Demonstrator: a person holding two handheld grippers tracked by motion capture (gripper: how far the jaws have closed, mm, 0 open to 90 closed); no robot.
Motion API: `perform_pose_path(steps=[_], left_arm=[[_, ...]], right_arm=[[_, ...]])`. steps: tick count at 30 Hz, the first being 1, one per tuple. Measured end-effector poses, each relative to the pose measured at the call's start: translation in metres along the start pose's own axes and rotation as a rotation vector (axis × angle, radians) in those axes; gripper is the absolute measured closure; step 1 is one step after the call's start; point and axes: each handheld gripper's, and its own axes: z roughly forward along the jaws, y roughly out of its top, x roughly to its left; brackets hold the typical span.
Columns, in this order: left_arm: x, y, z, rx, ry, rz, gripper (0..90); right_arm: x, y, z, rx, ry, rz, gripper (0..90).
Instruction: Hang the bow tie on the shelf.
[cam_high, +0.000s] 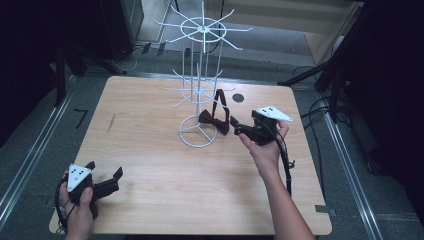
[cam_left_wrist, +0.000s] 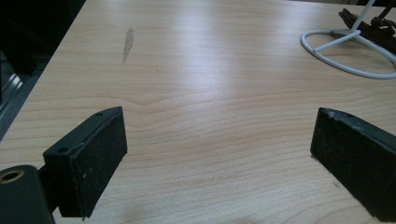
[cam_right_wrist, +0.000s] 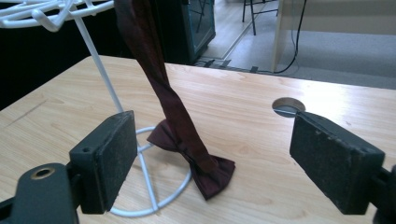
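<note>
A dark red fabric bow tie (cam_high: 216, 121) hangs by its strap from a white wire display rack (cam_high: 199, 90) at centre frame, its bow resting on the light wooden table (cam_high: 165, 165). The right gripper (cam_high: 239, 128) hovers just beside it, jaws apart; the left gripper (cam_high: 106, 176), lower left, is likewise spread.

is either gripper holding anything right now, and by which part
Nothing is held. Both the left gripper and right gripper are open; the dark red fabric bow tie hangs by its strap from the white wire rack.
</note>
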Motion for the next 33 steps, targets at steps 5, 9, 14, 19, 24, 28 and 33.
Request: perform_pose_path(steps=[5, 9, 14, 19, 24, 28, 33], left_arm=[[0.000, 0.000, 0.000, 0.001, 0.001, 0.002, 4.0], [0.000, 0.000, 0.000, -0.001, 0.002, 0.002, 4.0], [-0.001, 0.000, 0.000, 0.001, 0.004, 0.006, 4.0], [-0.001, 0.000, 0.000, 0.001, 0.005, 0.006, 4.1], [-0.001, 0.000, 0.000, 0.004, 0.006, 0.009, 4.1], [-0.001, 0.000, 0.000, 0.002, 0.007, 0.010, 4.1], [-0.001, 0.000, 0.000, 0.003, 0.008, 0.010, 4.1]], right_arm=[[-0.009, -0.006, -0.013, -0.011, -0.019, 0.004, 14.1], [-0.018, -0.012, -0.024, -0.015, -0.038, 0.015, 14.1], [-0.029, -0.021, -0.035, -0.013, -0.062, 0.029, 14.0], [-0.037, -0.029, -0.044, -0.012, -0.079, 0.034, 14.0], [-0.048, -0.042, -0.056, -0.003, -0.104, 0.046, 14.0], [-0.055, -0.052, -0.062, 0.005, -0.120, 0.054, 14.0], [-0.062, -0.061, -0.068, 0.014, -0.130, 0.072, 14.1]])
